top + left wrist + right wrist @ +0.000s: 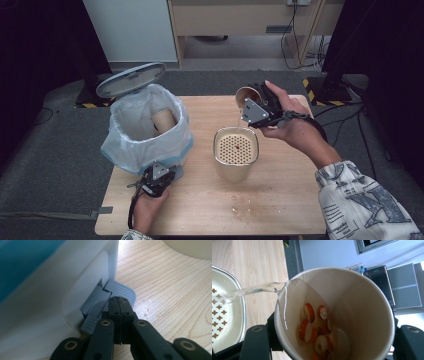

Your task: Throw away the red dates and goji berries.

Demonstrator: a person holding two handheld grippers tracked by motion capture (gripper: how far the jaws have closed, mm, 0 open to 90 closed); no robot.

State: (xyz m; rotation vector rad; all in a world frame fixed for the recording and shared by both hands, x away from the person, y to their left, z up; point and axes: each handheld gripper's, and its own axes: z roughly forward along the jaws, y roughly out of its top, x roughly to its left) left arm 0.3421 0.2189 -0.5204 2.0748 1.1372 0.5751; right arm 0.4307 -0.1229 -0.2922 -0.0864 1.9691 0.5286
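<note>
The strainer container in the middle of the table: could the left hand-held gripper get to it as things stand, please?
Probably not right away: the left hand-held gripper is shut and pressing the bin's pedal. The bare table between it and the strainer container leaves the way free.

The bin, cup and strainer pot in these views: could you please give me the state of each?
Bin: lid up, bagged, a cup inside.
Pedal: under the shut left claw.
Cup: tilted, pouring, slices still inside, held by the right claw.
Strainer pot: upright, catching the water.
</note>
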